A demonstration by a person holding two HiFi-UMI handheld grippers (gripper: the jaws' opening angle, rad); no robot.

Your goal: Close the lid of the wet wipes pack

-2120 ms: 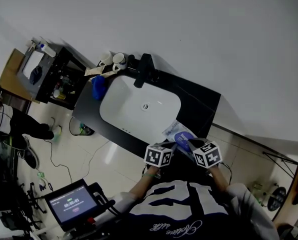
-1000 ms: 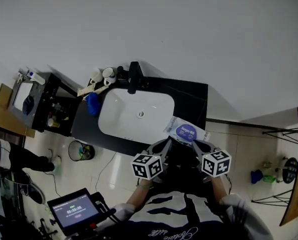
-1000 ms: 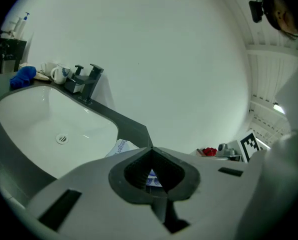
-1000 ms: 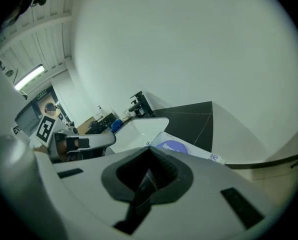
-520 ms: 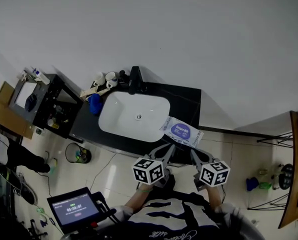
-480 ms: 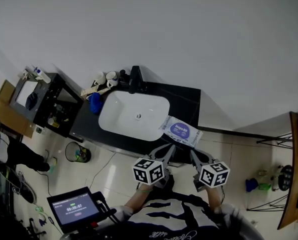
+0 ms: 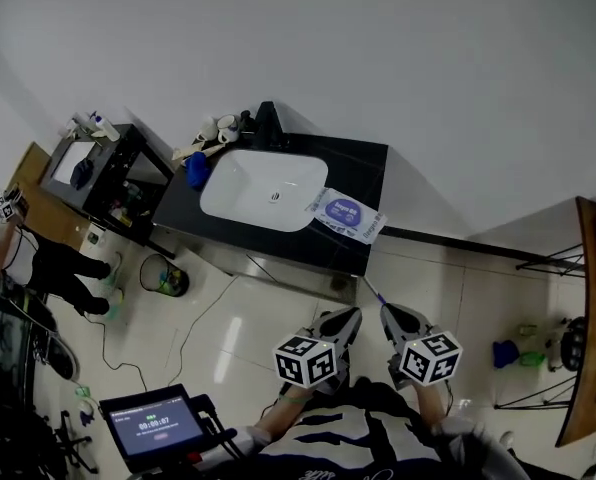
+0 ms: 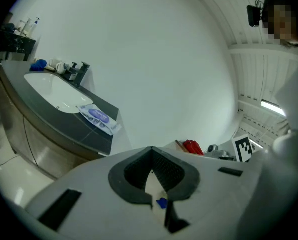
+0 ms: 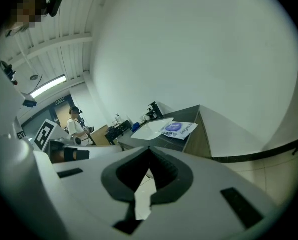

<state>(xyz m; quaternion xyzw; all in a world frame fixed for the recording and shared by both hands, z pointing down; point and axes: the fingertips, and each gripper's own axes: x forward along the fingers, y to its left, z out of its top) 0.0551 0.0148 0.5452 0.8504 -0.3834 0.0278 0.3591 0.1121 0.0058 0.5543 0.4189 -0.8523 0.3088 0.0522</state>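
The wet wipes pack lies flat on the black counter, just right of the white basin, and its blue oval lid looks flat against the pack. It also shows far off as the pack in the left gripper view and as the pack in the right gripper view. My left gripper and right gripper hang side by side over the floor tiles, well back from the counter. The left gripper is shut on nothing, and so is the right gripper.
A white basin with a black faucet sits in the counter, with a blue cloth and cups at its left end. A bin stands on the floor, a dark cart further left, and a small screen at lower left.
The view has pulled back from the counter. Both grippers, earlier right at the pack, are now far from it over the floor. The pack stays on the counter.
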